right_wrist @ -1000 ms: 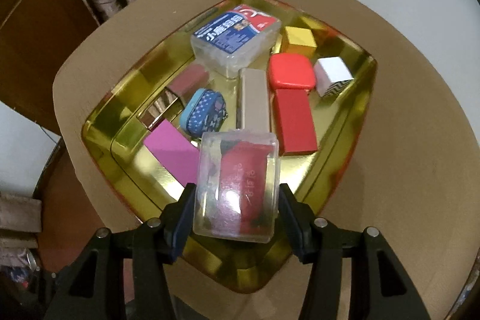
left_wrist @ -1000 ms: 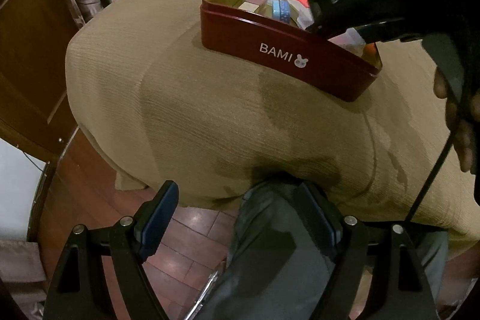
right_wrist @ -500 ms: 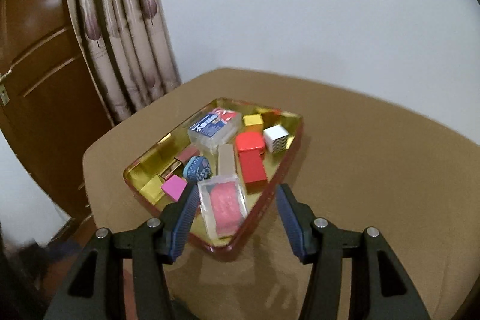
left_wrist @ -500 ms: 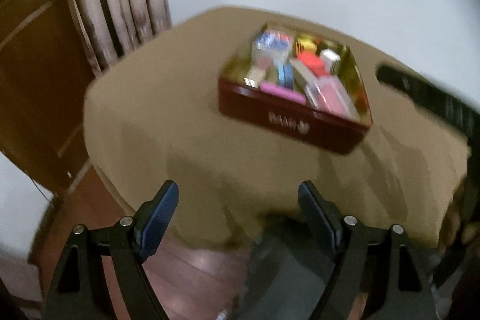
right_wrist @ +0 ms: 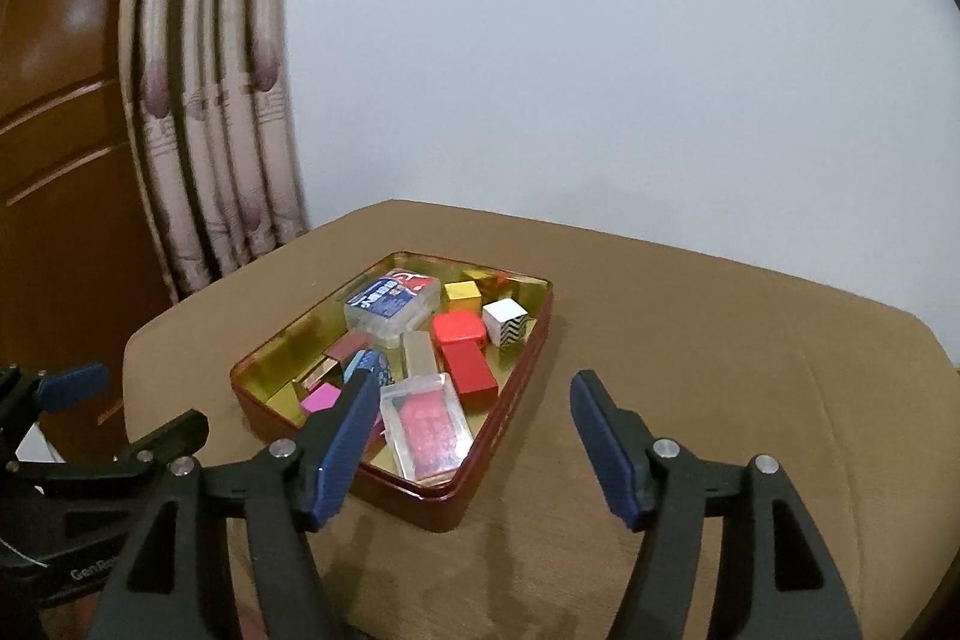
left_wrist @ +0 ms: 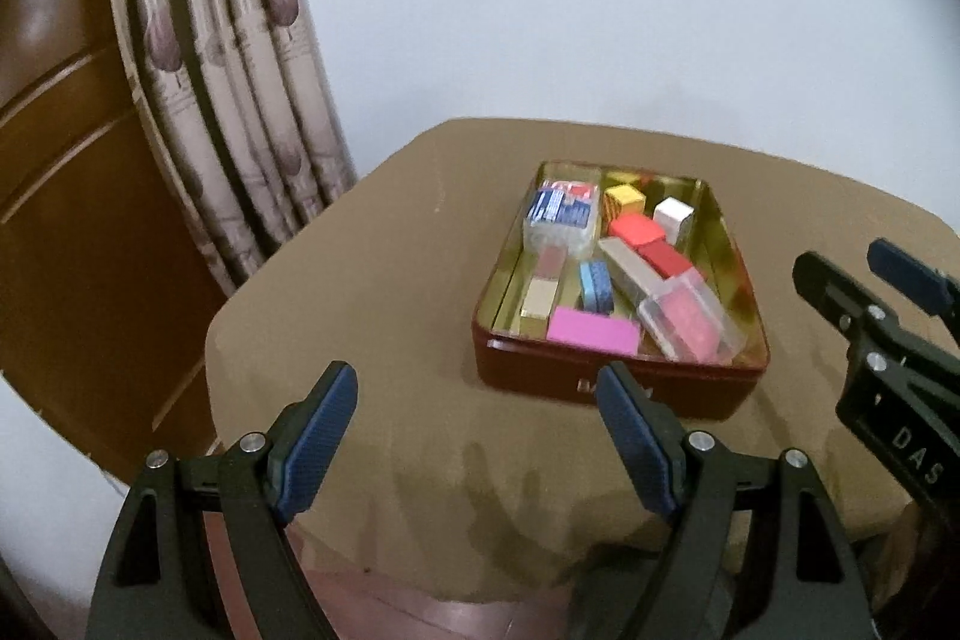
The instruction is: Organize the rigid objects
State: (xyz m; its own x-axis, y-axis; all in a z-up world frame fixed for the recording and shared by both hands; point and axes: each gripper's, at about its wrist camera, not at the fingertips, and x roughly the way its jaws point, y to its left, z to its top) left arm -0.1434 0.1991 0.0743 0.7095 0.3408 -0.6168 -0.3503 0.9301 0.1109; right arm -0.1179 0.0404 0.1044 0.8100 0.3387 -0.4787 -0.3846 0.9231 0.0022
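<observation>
A dark red tin [left_wrist: 618,388] with a gold inside [right_wrist: 504,418] stands on the brown-clothed table and holds several small rigid objects. A clear plastic case with a red insert [right_wrist: 427,424] lies at its near corner, also in the left wrist view [left_wrist: 687,319]. A blue-labelled clear box [right_wrist: 391,304], red blocks [right_wrist: 465,352], a pink block [left_wrist: 591,331] and a black-and-white cube [right_wrist: 506,321] lie inside. My left gripper [left_wrist: 477,436] is open and empty, back from the tin. My right gripper [right_wrist: 471,439] is open and empty, just in front of the tin.
The table [right_wrist: 720,352] has a brown cloth with rounded corners. A patterned curtain [left_wrist: 222,88] and a wooden door [left_wrist: 54,220] stand to the left. A white wall is behind. The right gripper shows at the right edge of the left wrist view [left_wrist: 882,316].
My right gripper let go of the clear case into the tin, opened, and pulled back and up. My left gripper also rose and drew back, so the tin now looks smaller.
</observation>
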